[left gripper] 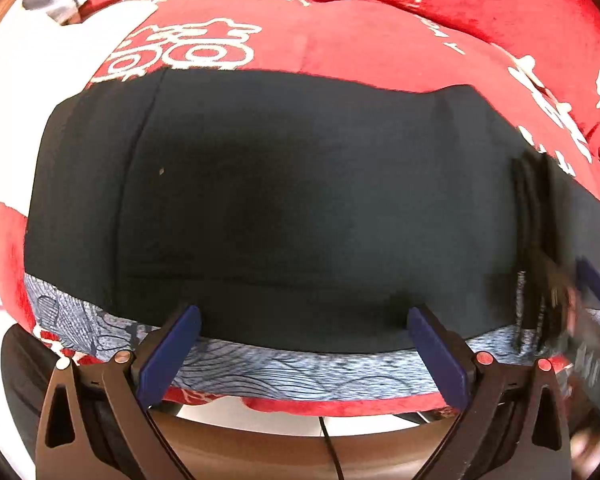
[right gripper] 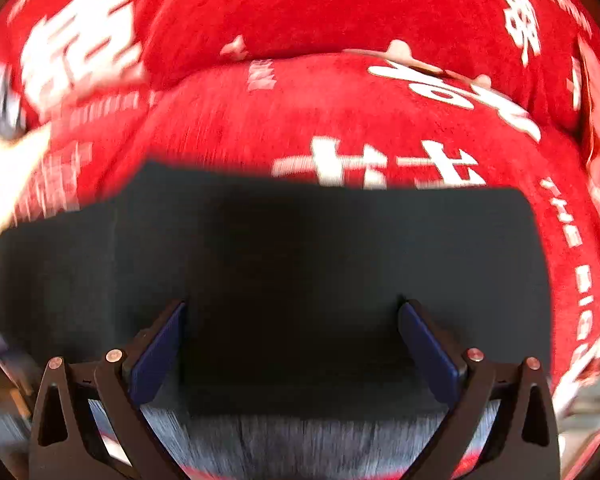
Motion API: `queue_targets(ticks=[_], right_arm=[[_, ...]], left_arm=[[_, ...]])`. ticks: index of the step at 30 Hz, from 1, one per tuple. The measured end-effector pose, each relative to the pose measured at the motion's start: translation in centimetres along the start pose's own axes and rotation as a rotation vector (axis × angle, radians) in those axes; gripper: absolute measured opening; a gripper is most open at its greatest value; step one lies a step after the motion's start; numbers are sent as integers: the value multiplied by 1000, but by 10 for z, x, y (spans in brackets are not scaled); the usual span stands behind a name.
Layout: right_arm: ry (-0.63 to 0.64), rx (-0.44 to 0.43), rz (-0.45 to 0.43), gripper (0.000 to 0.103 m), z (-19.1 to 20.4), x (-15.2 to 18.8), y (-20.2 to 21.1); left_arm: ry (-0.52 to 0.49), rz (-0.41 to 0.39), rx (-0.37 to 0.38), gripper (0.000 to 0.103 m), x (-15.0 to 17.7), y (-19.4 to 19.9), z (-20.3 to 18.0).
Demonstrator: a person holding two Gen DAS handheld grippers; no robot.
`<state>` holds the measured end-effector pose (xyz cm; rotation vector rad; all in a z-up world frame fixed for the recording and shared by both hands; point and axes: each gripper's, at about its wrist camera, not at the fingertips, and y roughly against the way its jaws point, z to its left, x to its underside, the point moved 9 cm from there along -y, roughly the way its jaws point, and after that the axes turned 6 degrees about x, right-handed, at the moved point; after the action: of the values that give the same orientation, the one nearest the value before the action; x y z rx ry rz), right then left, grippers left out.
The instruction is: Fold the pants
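The black pants (left gripper: pixel 284 208) lie folded into a wide rectangle on a red blanket (left gripper: pixel 340 36), with a blue-grey patterned layer (left gripper: pixel 300 372) showing under the near edge. My left gripper (left gripper: pixel 304 320) is open, its blue pads (left gripper: pixel 172 352) spread over that near edge with nothing held. At the right edge of the left wrist view the right gripper (left gripper: pixel 592 320) shows as a blurred dark shape. In the right wrist view the same black pants (right gripper: pixel 292 264) fill the middle, and my right gripper (right gripper: pixel 292 316) is open just above the fabric, holding nothing.
The red blanket (right gripper: pixel 300 112) carries white characters and bulges in soft folds behind the pants. A dark round chair or stool rim (left gripper: pixel 260 440) and a thin cable (left gripper: pixel 332 448) show below the blanket's front edge. The right wrist view is motion-blurred.
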<state>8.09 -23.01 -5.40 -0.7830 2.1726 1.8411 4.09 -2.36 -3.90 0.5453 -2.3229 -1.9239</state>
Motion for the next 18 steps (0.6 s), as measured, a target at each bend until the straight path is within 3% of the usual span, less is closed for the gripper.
queue_targets(ticks=[2, 4, 6, 11, 14, 18], right_arm=[[83, 20, 27, 103, 10, 16, 4], [174, 78, 0, 103, 19, 24, 13], [201, 26, 14, 103, 31, 25, 25], [270, -27, -104, 103, 71, -4, 48], [340, -47, -100, 103, 100, -14, 37], [398, -89, -30, 103, 133, -12, 7]], left_arm=[[-16, -12, -6, 103, 0, 0, 2], [-11, -18, -5, 103, -3, 3, 9], [1, -63, -12, 103, -8, 15, 18], [71, -153, -87, 103, -26, 34, 64], [137, -140, -92, 103, -29, 33, 95], [163, -121, -120, 103, -24, 25, 126]])
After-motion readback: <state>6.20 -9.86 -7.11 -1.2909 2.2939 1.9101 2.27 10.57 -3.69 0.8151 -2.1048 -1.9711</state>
